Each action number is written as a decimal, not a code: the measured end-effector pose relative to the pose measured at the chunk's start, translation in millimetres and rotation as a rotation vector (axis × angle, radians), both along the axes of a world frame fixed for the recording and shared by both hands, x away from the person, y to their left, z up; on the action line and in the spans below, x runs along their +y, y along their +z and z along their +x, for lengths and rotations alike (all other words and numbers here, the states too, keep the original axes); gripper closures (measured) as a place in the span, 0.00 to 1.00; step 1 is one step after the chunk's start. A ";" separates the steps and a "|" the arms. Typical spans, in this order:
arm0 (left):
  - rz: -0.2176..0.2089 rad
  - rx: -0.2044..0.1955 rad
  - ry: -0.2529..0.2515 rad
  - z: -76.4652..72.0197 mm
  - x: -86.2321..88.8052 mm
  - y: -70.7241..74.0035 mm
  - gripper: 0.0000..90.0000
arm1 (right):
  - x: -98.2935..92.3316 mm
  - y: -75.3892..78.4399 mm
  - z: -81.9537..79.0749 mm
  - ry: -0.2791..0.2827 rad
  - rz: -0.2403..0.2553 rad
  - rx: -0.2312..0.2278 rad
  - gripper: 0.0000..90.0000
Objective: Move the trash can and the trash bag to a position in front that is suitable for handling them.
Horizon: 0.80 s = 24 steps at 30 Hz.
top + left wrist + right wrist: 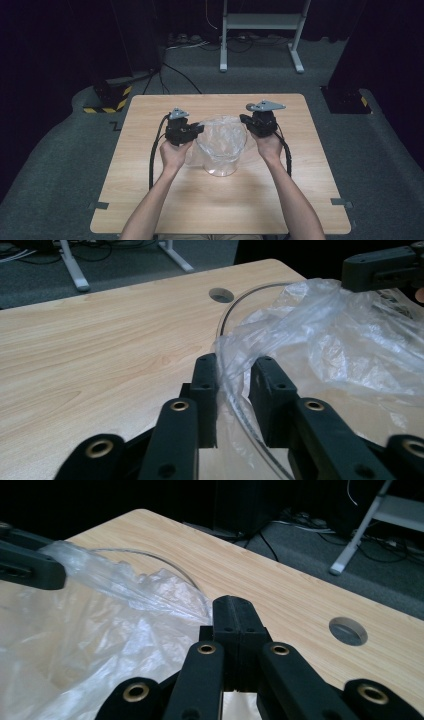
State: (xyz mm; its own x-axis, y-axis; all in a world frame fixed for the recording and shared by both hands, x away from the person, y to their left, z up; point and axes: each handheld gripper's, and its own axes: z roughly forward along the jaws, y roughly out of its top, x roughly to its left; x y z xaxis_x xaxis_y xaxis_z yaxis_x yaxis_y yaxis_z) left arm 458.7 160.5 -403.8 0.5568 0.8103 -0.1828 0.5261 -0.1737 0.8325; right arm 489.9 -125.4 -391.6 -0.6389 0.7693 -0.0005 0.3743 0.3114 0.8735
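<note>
On the desk [150, 200], the left gripper [234, 385] stands at the left rim of a clear bin [220, 165] mid-desk, its jaws spread with the rim and an edge of the plastic bag [220, 137] between them. The right gripper [234, 611], at the right rim, has its jaws pressed together, pinching the bag's edge.

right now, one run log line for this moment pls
left gripper: jaws astride plastic bag edge, gap showing | right gripper: shut on plastic bag | clear container: upright on table
</note>
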 end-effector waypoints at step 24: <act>-0.046 -0.033 -0.006 4.1 1.9 11.8 0.78 | -5.0 -21.8 18.3 -0.036 0.016 0.131 1.00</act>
State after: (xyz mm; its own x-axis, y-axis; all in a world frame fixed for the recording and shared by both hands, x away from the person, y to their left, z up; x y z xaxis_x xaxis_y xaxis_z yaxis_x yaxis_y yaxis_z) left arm 462.8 162.4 -392.0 0.5678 0.7982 -0.2012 0.4977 -0.1382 0.8563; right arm 508.3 -130.4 -413.4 -0.6045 0.7911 0.0937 0.4964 0.2820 0.8210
